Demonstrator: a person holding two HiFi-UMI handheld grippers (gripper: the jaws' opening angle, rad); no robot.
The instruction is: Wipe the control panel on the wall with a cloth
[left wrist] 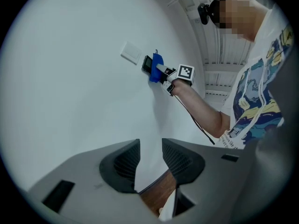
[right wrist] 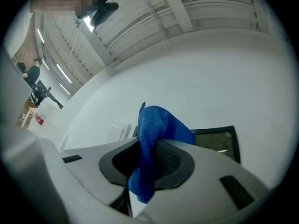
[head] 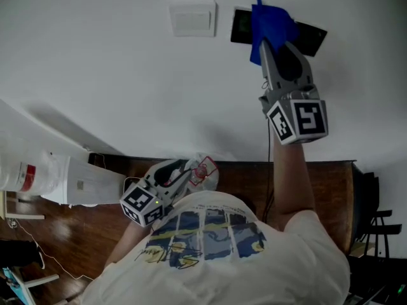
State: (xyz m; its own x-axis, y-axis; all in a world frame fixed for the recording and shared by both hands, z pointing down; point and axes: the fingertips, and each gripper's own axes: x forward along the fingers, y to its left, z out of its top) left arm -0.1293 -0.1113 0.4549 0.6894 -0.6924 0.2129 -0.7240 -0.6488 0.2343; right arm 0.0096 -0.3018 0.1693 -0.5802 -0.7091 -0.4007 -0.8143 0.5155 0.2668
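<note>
A black control panel [head: 311,37] hangs on the white wall, and in the right gripper view its screen [right wrist: 217,139] shows right of the jaws. My right gripper [head: 281,46] is raised to it, shut on a blue cloth [head: 270,21] that covers the panel's middle. The cloth [right wrist: 156,134] bunches out between the jaws. My left gripper [head: 189,171] hangs low by the person's chest, open, with nothing between its fingers. From the left gripper [left wrist: 150,146] view I see the cloth [left wrist: 156,68] pressed on the panel [left wrist: 147,64].
A white switch plate [head: 193,18] sits just left of the panel. A cable [head: 269,164] drops from the right gripper along the arm. Below are a dark wooden surface [head: 248,180], a white container with a red label [head: 32,173] at left and black furniture [head: 375,202] at right.
</note>
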